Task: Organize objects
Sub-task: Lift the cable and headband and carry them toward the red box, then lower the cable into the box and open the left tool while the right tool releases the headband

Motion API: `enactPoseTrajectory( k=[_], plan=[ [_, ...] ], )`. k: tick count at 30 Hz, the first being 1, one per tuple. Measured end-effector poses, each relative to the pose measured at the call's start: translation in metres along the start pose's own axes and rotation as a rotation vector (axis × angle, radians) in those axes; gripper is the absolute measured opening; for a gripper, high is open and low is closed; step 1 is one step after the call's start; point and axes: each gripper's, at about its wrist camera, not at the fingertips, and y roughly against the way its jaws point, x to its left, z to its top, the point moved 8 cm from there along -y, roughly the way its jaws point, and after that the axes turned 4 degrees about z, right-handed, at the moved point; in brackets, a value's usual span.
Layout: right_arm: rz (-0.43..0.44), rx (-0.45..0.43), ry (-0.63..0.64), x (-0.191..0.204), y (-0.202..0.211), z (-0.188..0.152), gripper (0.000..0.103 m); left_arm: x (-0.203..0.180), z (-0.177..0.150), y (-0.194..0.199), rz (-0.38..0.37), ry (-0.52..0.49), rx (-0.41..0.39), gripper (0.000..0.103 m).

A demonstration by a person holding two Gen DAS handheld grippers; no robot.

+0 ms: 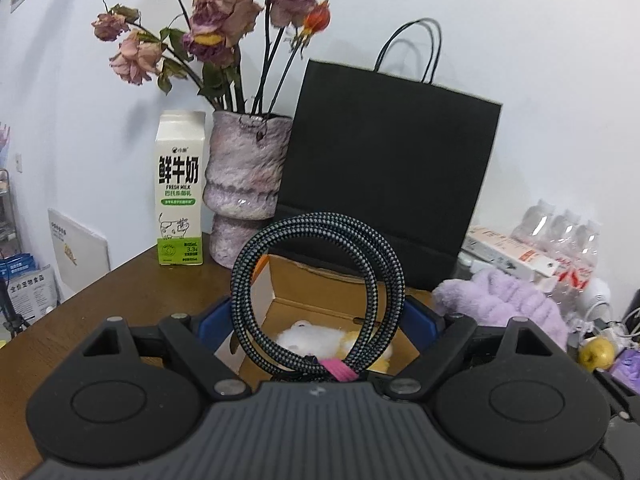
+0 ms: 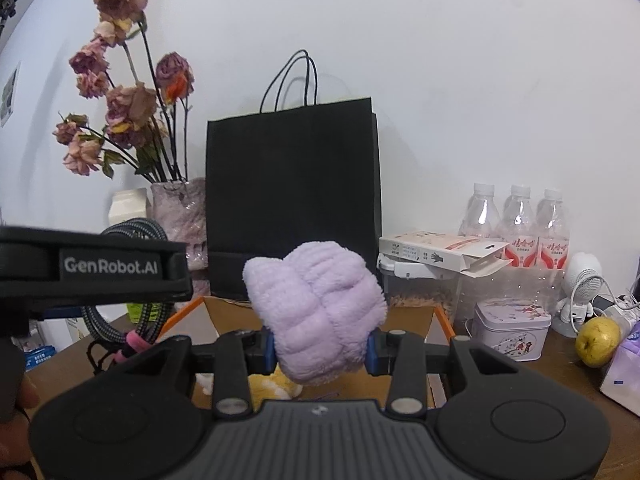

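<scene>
Looks like a lived-in home room, basically a cluttered wooden table (image 1: 120,284) shoved against a white wall. Ahead of the tool sit dried roses in a vase (image 1: 246,184), a milk carton (image 1: 180,192), a black paper bag (image 2: 294,196), with water bottles (image 2: 516,220) and a pear (image 2: 598,342) off right.

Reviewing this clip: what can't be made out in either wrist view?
- Left tongs grip point on the coiled cable: left wrist view, hidden behind the tong body.
- Cardboard box contents: right wrist view, blocked by the purple plush cloth held in the right tongs.
- Milk carton: right wrist view, mostly behind the vase.
</scene>
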Motion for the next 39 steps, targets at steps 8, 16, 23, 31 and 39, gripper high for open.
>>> enactPoseTrajectory(
  k=[8,16,23,31,39],
  plan=[
    [-0.037,0.068,-0.015,-0.016,-0.027,-0.011,0.038,-0.003,-0.012,-0.030,0.061,-0.024,0.043,0.088],
    [-0.056,0.128,-0.025,-0.024,-0.039,-0.023,0.039,-0.001,-0.019,-0.041,0.084,-0.032,0.066,0.088],
    [-0.058,0.156,-0.042,-0.027,-0.041,-0.026,0.071,0.002,-0.018,-0.042,0.079,-0.016,0.075,0.100],
    [-0.066,0.149,-0.023,-0.024,-0.038,-0.024,0.103,0.006,-0.017,-0.040,0.087,0.025,0.075,0.103],
    [-0.078,0.120,-0.037,-0.028,-0.029,-0.017,0.103,0.006,-0.014,-0.030,0.073,0.030,0.062,0.103]
  ],
)
